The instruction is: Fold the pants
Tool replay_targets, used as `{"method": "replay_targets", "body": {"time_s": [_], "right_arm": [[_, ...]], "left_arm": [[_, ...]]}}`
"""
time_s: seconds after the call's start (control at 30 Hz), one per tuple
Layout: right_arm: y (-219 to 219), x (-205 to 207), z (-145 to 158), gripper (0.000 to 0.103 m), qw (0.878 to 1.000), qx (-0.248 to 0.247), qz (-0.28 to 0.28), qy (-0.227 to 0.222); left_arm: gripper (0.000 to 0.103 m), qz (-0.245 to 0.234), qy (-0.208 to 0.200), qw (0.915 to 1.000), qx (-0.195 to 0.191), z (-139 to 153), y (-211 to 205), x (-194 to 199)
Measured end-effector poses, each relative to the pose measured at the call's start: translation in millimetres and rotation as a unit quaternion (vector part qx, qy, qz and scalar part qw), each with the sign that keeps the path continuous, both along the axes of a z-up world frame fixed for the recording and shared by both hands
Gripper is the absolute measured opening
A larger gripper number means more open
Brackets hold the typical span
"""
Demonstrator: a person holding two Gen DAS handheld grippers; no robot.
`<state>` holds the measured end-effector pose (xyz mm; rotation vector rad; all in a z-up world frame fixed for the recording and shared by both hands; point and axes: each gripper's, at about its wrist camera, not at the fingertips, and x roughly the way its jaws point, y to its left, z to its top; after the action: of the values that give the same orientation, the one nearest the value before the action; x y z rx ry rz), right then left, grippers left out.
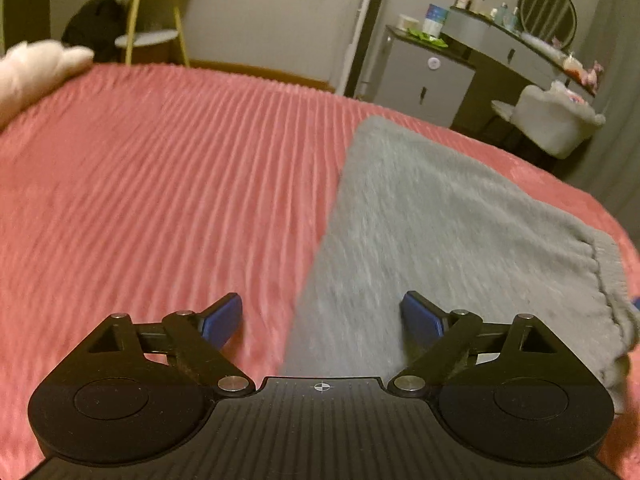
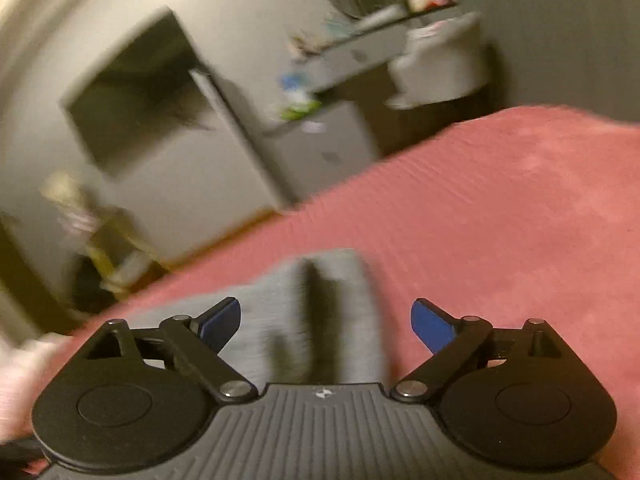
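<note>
Grey fleece pants [image 1: 432, 240] lie flat on a pink ribbed bedspread [image 1: 160, 184], running from under my left gripper toward the far right; the ribbed waistband [image 1: 608, 280] is at the right edge. My left gripper [image 1: 322, 316] is open and empty, just above the pants' near left edge. In the right wrist view, which is blurred and tilted, my right gripper [image 2: 326, 322] is open and empty above the grey pants [image 2: 320, 320] on the bedspread [image 2: 500, 216].
A white plush [image 1: 36, 68] lies at the bed's far left. Beyond the bed stand a yellow-legged side table [image 1: 156, 20], a grey cabinet [image 1: 424, 80], a dresser with a round mirror [image 1: 548, 12] and a white chair [image 1: 556, 120].
</note>
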<state>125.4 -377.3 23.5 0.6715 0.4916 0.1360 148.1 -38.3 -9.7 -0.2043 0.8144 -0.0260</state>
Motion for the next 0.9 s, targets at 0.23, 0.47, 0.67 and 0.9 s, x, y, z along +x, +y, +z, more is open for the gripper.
{"method": "replay_targets", "body": {"time_s": [0.23,0.47,0.67,0.9], "right_arm": [[45,-4,-19,0.031,0.993,-0.039,0.109,0.018],[47,-25,-28,0.0,0.995,-0.083,0.059,0.013],[43,-65,-37,0.011,0.994,-0.072,0.087,0.01],[51,-95,-37,0.012,0.987,-0.134,0.033,0.078]], "left_arm": [[0.095,-0.023,0.003,0.9997,0.01,-16,-11,-13],[0.098,-0.022,0.001,0.9998,0.004,-19,-8,-23],[0.098,-0.017,-0.009,0.999,-0.04,-21,1,-46],[0.1,-0.031,0.035,0.9985,0.026,-28,-15,-69]]}}
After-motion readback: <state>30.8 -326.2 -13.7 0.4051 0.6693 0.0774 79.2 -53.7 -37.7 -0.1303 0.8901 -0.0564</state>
